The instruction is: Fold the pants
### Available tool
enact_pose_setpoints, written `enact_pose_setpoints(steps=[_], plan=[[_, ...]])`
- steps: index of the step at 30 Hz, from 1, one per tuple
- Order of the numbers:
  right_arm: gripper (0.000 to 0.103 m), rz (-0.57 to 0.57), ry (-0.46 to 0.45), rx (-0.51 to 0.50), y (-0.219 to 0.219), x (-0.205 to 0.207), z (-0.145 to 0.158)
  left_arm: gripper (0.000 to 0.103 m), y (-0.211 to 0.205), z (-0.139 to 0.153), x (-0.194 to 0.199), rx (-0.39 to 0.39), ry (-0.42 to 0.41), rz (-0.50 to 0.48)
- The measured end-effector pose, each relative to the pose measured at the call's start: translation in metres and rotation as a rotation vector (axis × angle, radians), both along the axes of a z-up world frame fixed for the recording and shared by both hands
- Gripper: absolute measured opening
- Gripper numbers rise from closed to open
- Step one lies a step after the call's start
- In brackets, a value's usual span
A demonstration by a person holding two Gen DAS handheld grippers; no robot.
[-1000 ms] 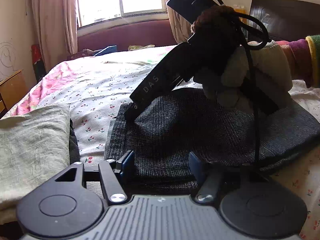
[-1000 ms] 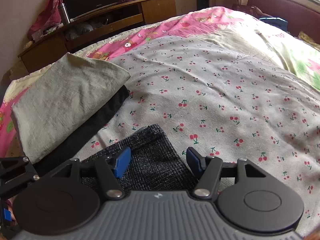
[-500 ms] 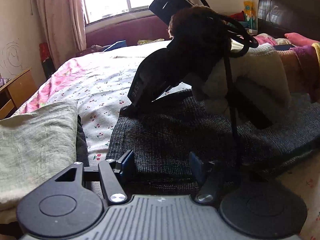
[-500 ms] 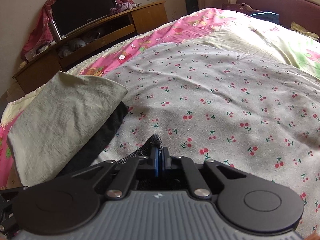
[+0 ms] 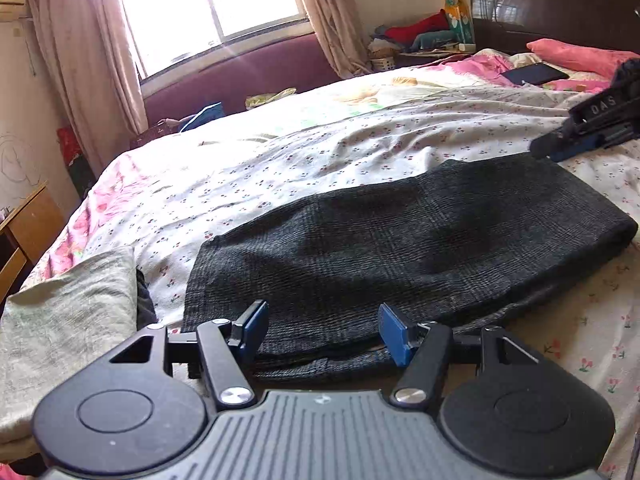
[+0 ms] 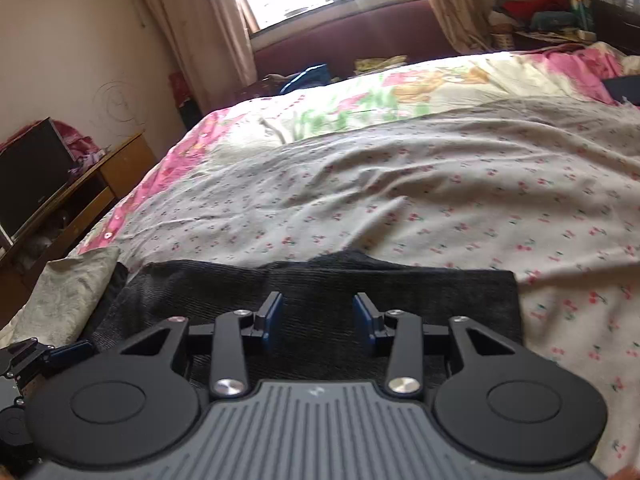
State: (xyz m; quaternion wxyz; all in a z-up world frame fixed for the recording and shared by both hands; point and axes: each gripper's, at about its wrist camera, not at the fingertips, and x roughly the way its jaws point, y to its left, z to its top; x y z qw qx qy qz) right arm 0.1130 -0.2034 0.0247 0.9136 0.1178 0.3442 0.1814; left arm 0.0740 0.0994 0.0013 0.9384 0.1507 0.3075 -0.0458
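The dark grey checked pants [image 5: 400, 240] lie folded in a long flat band on the cherry-print bedsheet [image 5: 320, 152]. My left gripper [image 5: 323, 330] is open and empty, its blue pads just above the pants' near edge. My right gripper [image 6: 316, 320] is open and empty over the pants [image 6: 320, 280]. The right gripper also shows in the left wrist view [image 5: 588, 136], at the pants' far right end. The left gripper's tip shows at the lower left of the right wrist view [image 6: 60, 354].
A folded pale green cloth [image 5: 60, 320] lies on a dark garment left of the pants. A wooden TV cabinet [image 6: 80, 200] stands left of the bed. A dark headboard [image 5: 560, 0], a pink pillow [image 5: 580, 56] and a dark tablet [image 5: 534, 74] are at the far right.
The right gripper shut on the pants' corner, then let go, opened and moved away to the right end. The left wrist view is now unobstructed. The pants lie flatter.
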Motion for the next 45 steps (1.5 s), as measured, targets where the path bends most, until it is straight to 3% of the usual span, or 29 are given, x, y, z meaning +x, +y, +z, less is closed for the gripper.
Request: enact_pose_setpoints(steps=[3,6,9,11,14,19,21,22,23,26,28,29,32,36,40,45], plan=[[0.043,-0.163,0.101,0.041,-0.062,-0.022,-0.019,0.074,-0.025,0.004,0.005,-0.012,0.001,-0.073],[0.043,-0.228,0.181,0.119,-0.089,-0.033,-0.044,0.074,-0.053,0.002,0.014,-0.035,0.036,-0.134],[0.046,-0.207,0.233,0.313,-0.095,-0.032,-0.065,0.074,-0.078,-0.006,0.018,-0.022,0.066,-0.169],[0.058,-0.179,0.212,0.366,-0.090,-0.024,-0.071,0.074,-0.090,-0.013,0.019,-0.006,0.086,-0.187],[0.051,-0.147,0.232,0.490,-0.095,-0.010,-0.076,0.074,-0.101,-0.019,0.013,0.024,0.090,-0.200],[0.042,-0.010,0.152,0.615,-0.101,-0.007,-0.064,0.074,-0.099,-0.025,0.015,-0.006,0.108,-0.207],[0.045,-0.050,0.189,0.591,-0.093,0.006,-0.076,0.074,-0.099,-0.030,0.022,-0.032,0.136,-0.198],[0.039,-0.077,0.241,0.568,-0.086,0.016,-0.088,0.074,-0.099,-0.031,0.025,-0.042,0.139,-0.198],[0.019,-0.103,0.279,0.543,-0.079,0.022,-0.095,0.074,-0.099,-0.031,0.025,-0.045,0.141,-0.204],[0.009,-0.142,0.259,0.528,-0.071,0.018,-0.078,0.074,-0.093,-0.024,0.020,-0.070,0.123,-0.224],[0.009,-0.116,0.205,0.565,-0.064,0.011,-0.048,0.074,-0.081,-0.014,0.014,-0.126,0.096,-0.223],[0.009,-0.098,0.177,0.528,-0.054,0.010,-0.029,0.074,-0.075,-0.009,0.012,-0.151,0.078,-0.217],[0.009,-0.014,0.104,0.340,0.004,0.022,0.023,0.074,-0.050,0.004,0.007,-0.207,0.021,-0.172],[0.010,0.130,0.057,0.129,0.098,0.035,0.055,0.074,0.003,0.014,0.000,-0.257,-0.030,-0.085],[0.010,0.215,0.076,0.058,0.172,0.042,0.055,0.074,0.050,0.014,-0.002,-0.285,-0.040,-0.017],[0.015,0.233,0.135,-0.065,0.247,0.051,0.024,0.074,0.088,0.004,-0.010,-0.374,-0.036,0.010]])
